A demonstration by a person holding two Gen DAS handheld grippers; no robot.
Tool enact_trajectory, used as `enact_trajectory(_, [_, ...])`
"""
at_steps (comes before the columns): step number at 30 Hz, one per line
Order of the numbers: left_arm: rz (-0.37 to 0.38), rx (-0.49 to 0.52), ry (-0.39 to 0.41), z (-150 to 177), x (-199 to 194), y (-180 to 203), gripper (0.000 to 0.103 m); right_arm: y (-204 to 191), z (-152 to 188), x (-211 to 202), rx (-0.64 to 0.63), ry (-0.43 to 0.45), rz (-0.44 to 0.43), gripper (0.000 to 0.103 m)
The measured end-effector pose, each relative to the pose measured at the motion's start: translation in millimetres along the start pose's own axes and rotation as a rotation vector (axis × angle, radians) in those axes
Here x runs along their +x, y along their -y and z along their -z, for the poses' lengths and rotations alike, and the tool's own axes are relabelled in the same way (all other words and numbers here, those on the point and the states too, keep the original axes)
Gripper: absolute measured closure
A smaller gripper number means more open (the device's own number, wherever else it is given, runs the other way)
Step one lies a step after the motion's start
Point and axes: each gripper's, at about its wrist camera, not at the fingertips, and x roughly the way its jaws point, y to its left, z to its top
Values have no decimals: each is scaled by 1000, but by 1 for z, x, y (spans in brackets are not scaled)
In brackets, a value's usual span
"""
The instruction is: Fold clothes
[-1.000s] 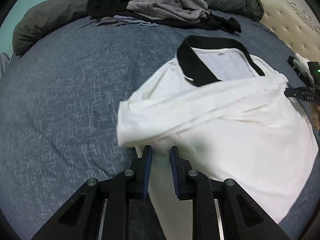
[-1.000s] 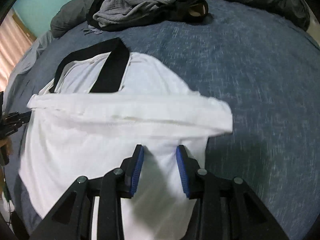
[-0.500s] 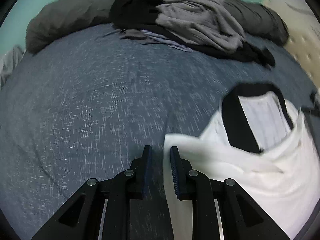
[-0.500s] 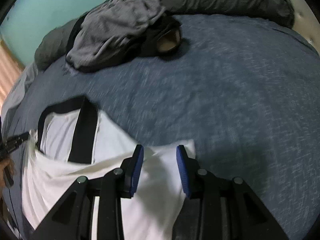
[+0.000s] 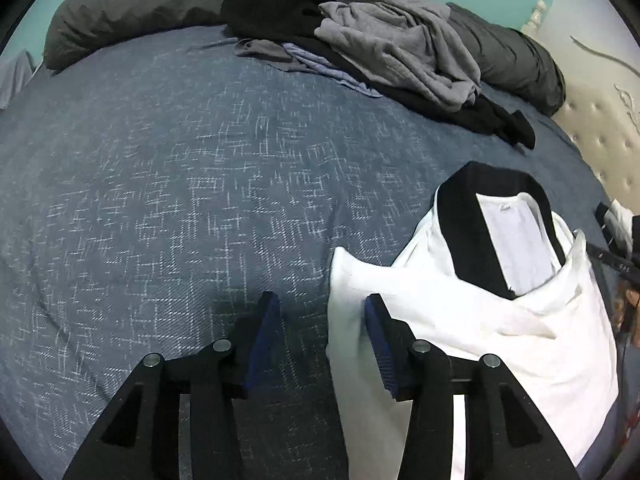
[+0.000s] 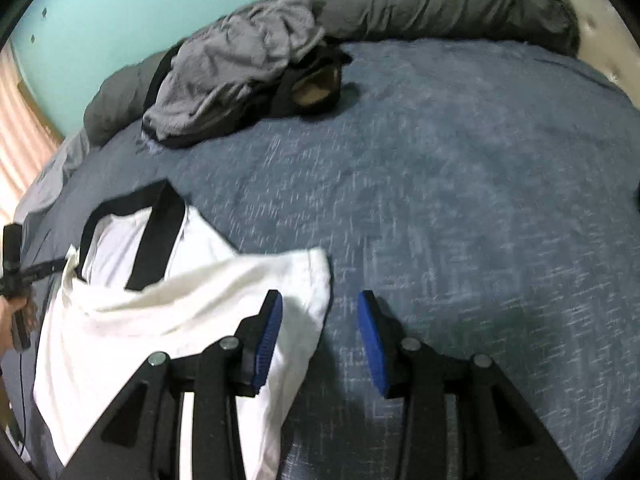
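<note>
A white shirt with a black collar (image 5: 492, 320) lies on the blue bedspread, its bottom folded up across the body. In the left wrist view my left gripper (image 5: 322, 312) is open over the shirt's left edge, with the fold's corner between the fingers. In the right wrist view the same shirt (image 6: 160, 312) lies at lower left. My right gripper (image 6: 320, 308) is open at the shirt's right edge, its left finger over the cloth and its right finger over bare bedspread. Neither gripper holds anything.
A heap of grey and black clothes (image 5: 380, 48) lies at the far side of the bed (image 5: 160, 184), in front of a dark grey rolled duvet (image 6: 440, 4). A cream tufted headboard (image 5: 600, 120) stands to the right. The other gripper shows at each view's edge.
Both grippers have slid outward from over the shirt's middle to its side edges. Both have opened wider; the shirt lies folded as before.
</note>
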Motion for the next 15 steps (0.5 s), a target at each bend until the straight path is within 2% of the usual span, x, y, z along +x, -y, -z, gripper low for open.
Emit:
enact_trajectory(4, [45, -40, 23, -1, -2, -4, 55, 0, -6, 6, 36, 17, -10, 64])
enact_trajectory(5, [54, -32, 13, -3, -1, -3, 59, -2, -7, 8, 35, 16, 2, 64])
enact_trajectory(6, [56, -13, -1, -5, 1, 0, 79, -4, -9, 11, 26, 14, 24, 64])
enact_trajectory(7, [56, 10, -16, -6, 3, 3, 94, -10, -10, 13, -4, 12, 58, 68])
enact_trajectory(8, [54, 25, -18, -7, 2, 5, 96, -17, -10, 13, -40, 17, 76, 75])
enact_trajectory(9, [50, 38, -16, -7, 0, 6, 99, -22, -10, 12, -68, 25, 77, 91])
enact_trajectory(10, [47, 51, -14, -8, -2, 8, 99, -27, -10, 10, -90, 31, 76, 98])
enact_trajectory(15, [34, 56, 80, -13, -32, 8, 101, -33, -11, -11, -89, 105, 76, 99])
